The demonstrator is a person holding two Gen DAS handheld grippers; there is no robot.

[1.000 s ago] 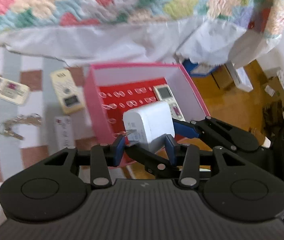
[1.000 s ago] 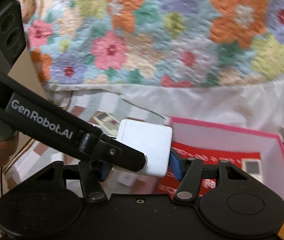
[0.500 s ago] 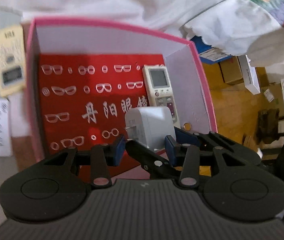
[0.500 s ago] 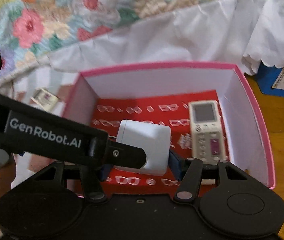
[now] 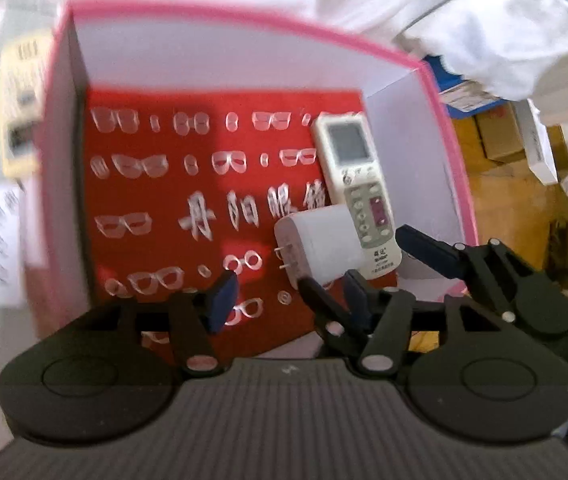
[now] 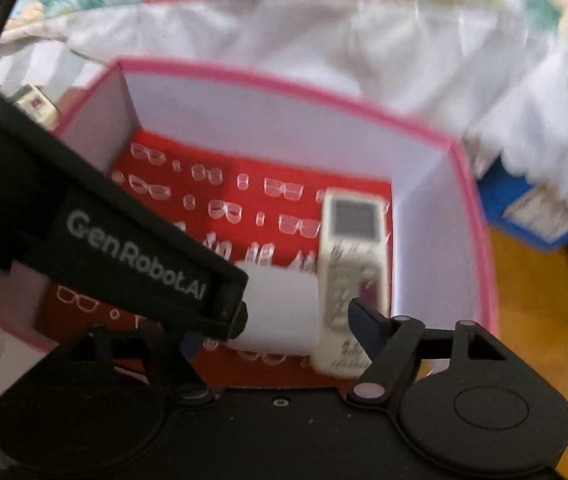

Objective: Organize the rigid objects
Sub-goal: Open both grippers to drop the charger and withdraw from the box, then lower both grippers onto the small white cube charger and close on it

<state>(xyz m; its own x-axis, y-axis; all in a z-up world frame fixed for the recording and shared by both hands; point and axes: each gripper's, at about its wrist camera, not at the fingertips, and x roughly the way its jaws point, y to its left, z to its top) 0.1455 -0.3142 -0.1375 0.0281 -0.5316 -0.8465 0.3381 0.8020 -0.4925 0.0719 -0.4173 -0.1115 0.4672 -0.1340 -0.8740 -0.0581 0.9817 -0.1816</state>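
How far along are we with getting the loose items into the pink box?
Done: the remote lies in the pink box. In hand: the white charger sits beside it; both the left gripper and the right gripper have just been opening, releasing it. Left: a yellowish remote and a white item outside the box.

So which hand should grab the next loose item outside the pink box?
Left, probably. Left gripper and right gripper jaws just opened; charger lies loose in pink box. Yellowish remote lies outside its left wall.
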